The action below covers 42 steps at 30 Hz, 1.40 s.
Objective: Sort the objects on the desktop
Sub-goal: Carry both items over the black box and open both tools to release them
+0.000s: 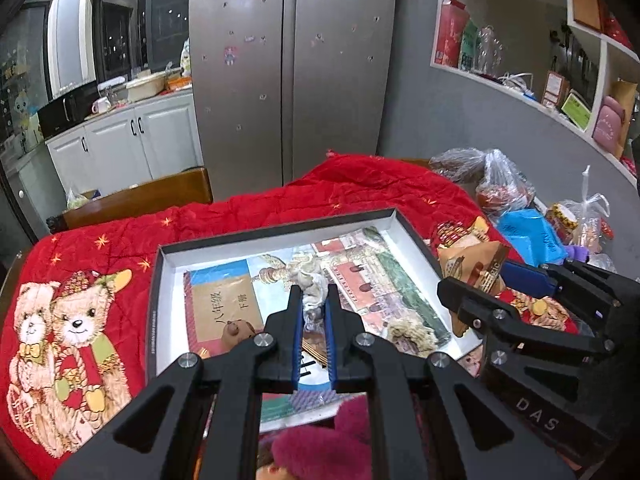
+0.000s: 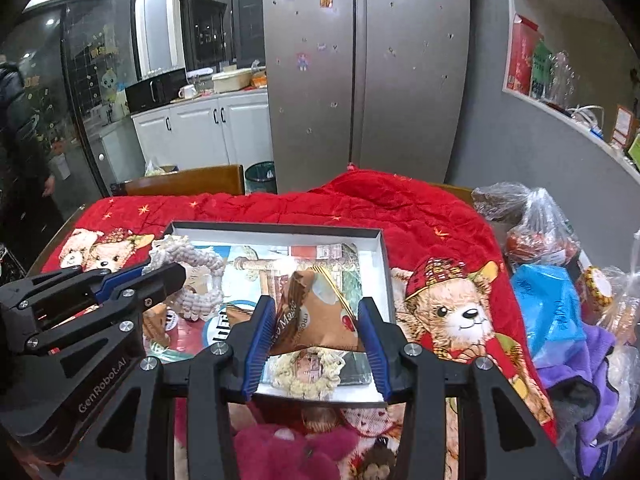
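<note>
A shallow dark-rimmed box (image 1: 280,227) with a white inside lies on the red bear quilt; it holds picture books and small items. My left gripper (image 1: 314,294) is shut on a white knitted ring (image 1: 312,290) and holds it over the box; the ring also shows in the right wrist view (image 2: 196,268). My right gripper (image 2: 316,312) is shut on a brown snack packet (image 2: 320,312), held above the box's right part; the packet also shows in the left wrist view (image 1: 474,264). A cream knitted ring (image 2: 306,374) and a small brown bear figure (image 1: 238,330) lie in the box.
A pink plush toy (image 2: 292,454) lies at the near edge. Plastic bags (image 2: 536,224), a blue bag (image 2: 548,312) and purple cloth (image 2: 592,400) crowd the right side. A wooden chair back (image 2: 188,182), a fridge (image 2: 360,72) and wall shelves (image 1: 520,40) stand behind the table.
</note>
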Motion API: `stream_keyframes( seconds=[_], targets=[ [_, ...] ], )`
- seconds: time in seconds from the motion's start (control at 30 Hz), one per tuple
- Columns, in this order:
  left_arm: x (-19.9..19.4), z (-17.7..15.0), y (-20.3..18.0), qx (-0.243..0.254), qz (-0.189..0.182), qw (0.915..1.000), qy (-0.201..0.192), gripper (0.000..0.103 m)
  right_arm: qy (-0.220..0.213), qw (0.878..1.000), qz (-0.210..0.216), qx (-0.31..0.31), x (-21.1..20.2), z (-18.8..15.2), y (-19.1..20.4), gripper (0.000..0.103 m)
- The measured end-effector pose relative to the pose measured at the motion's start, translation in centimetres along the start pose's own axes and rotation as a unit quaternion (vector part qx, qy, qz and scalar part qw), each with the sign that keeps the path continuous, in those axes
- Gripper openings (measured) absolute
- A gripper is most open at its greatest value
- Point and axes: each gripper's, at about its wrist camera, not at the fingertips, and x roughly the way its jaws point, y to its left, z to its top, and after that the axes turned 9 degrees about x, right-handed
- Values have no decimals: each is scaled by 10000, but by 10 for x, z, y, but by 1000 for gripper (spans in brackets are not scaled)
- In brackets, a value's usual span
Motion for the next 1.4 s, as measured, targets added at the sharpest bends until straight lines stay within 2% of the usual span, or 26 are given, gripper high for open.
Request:
stream_keyframes(
  seconds=[0.27,0.53,1.4],
  targets=[
    [43,-13,5,1,33,9995,314,10,498,9987,-97,41,51,-6,-7,44],
    [62,-20,7,63,88,9989,449,10,694,9973,-224,99,79,-11,-12,44],
    [70,-23,-2,222,23,9981,574,10,777,9964,-331,40,85,-12,-11,44]
  ],
)
